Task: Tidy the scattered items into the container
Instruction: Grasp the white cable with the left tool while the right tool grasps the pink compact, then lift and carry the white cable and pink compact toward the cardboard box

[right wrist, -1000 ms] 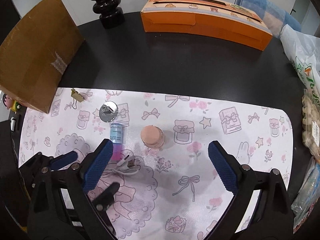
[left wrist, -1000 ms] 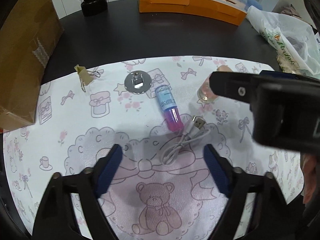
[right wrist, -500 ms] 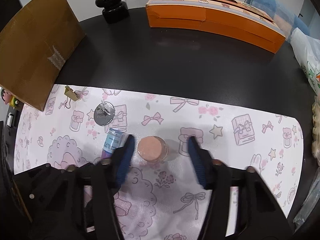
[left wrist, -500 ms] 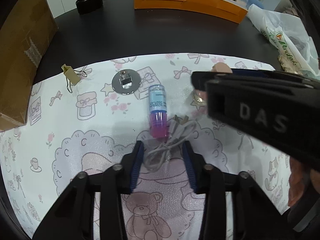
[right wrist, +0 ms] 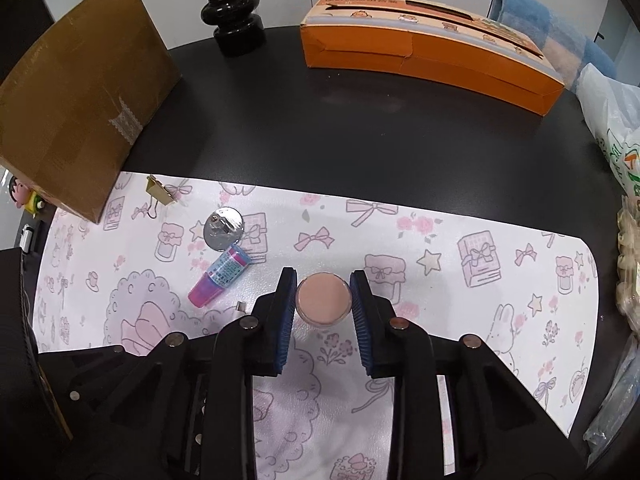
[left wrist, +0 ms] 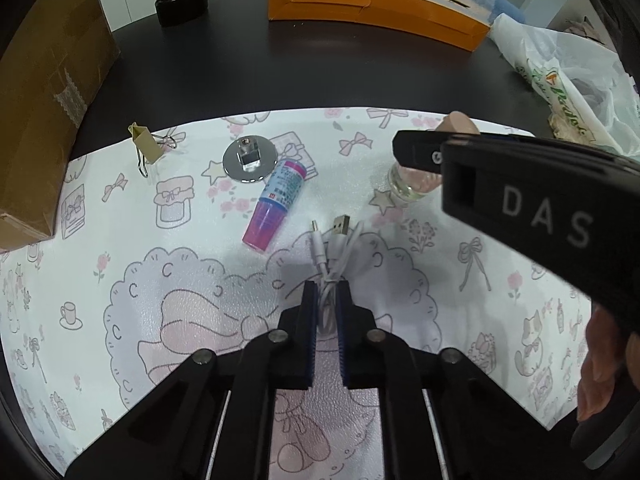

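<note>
**Two grips made, nothing tidied yet**

We have our left gripper (left wrist: pixel 326 300) pinched narrow on the white cable (left wrist: pixel 334 254) mid-mat, and our right gripper (right wrist: pixel 323 286) clasping the pink-lidded jar (right wrist: pixel 323 298) beside it. The purple tube (left wrist: pixel 276 206), metal disc (left wrist: pixel 250 158) and binder clip (left wrist: pixel 145 146) lie toward the mat's (left wrist: pixel 100 240) far-left corner. We cannot tell which box is the container, or see inside one.
</note>
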`<state>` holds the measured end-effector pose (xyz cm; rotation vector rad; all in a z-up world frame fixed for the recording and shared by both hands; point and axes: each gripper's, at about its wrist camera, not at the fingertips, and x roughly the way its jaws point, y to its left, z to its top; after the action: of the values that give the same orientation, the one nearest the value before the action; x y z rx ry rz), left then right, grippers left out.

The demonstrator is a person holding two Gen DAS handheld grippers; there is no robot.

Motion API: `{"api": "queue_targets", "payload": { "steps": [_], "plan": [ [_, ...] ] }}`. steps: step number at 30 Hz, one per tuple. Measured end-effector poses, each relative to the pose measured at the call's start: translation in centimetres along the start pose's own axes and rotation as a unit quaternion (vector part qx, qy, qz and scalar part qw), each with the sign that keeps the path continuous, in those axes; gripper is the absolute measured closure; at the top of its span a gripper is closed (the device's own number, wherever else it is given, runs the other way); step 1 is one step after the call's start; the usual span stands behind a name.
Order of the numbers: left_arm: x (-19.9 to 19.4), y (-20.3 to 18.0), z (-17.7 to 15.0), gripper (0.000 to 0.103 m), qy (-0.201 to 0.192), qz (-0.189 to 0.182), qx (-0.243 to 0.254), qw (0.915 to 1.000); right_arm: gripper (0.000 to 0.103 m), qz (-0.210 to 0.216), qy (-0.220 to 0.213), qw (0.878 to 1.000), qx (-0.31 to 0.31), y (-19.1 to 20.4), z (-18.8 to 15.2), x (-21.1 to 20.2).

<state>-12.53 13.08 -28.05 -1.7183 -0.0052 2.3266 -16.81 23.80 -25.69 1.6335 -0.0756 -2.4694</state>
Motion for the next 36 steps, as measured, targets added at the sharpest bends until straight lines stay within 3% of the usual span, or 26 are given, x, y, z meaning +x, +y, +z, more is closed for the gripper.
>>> {"api": "queue_targets", "payload": {
  "steps": [18,36],
  "plan": [
    [-8.5,1.6,-0.3,0.099,-0.059,-0.028,-0.010,0.9978,0.075,-0.018,-0.048,0.999,0.000,3.4,-0.5,-9.3],
    [-21.6,7.0,0.7,0.099,-0.153,-0.020,-0.030,0.9876,0.075,-0.008,-0.112,0.993,-0.020,12.3,1.4,-19.9]
  ]
}}
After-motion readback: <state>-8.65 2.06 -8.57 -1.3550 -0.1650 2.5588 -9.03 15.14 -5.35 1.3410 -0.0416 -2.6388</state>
